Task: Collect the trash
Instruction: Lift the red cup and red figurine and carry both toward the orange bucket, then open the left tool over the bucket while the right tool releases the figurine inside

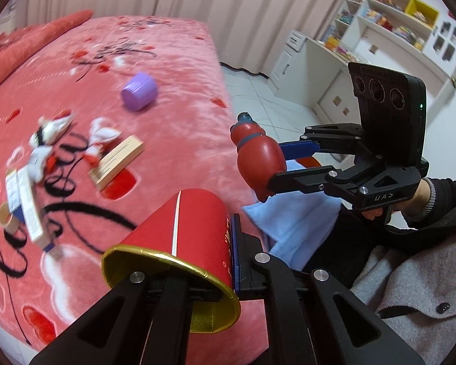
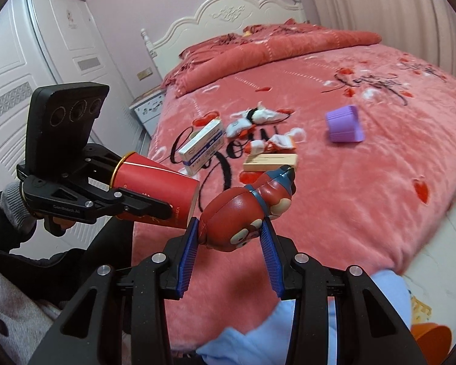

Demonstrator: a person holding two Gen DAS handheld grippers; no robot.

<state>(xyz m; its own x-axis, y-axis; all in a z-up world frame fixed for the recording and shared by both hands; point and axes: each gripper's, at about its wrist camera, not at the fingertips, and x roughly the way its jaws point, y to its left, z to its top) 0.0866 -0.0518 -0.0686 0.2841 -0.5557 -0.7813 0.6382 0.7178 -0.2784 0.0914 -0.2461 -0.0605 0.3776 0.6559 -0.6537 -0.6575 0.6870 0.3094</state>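
**Spotter:** What have you got in each hand?

**Me:** My left tongs (image 1: 228,276) are clamped on a red paper cup (image 1: 179,243), one finger inside the gold rim and one outside, so it lies sideways with its base pointing away from me. My right tongs (image 2: 231,234) are closed on a red and blue toy figure (image 2: 249,210), pinched across its round body between the blue pads (image 2: 269,255). I judge both are lifted clear of the bed (image 2: 364,197) so I can carry them off together.

**Spotter:** Where does the trash go?

**Me:** I can't see a bin for certain. Something orange (image 2: 431,337) sits at the near right corner of the right view, too cropped to name.

**Spotter:** What's left?

**Me:** On the blanket, well beyond the tongs: crumpled wrappers (image 2: 258,118), a white and blue carton (image 2: 202,146), a beige box (image 2: 270,161) and, further right, a purple cup (image 2: 345,124) on its side.

**Spotter:** Any writing?

**Me:** The left tongs' body reads "GenRobot.AI". The cup's print and the carton's label are too blurred to read.
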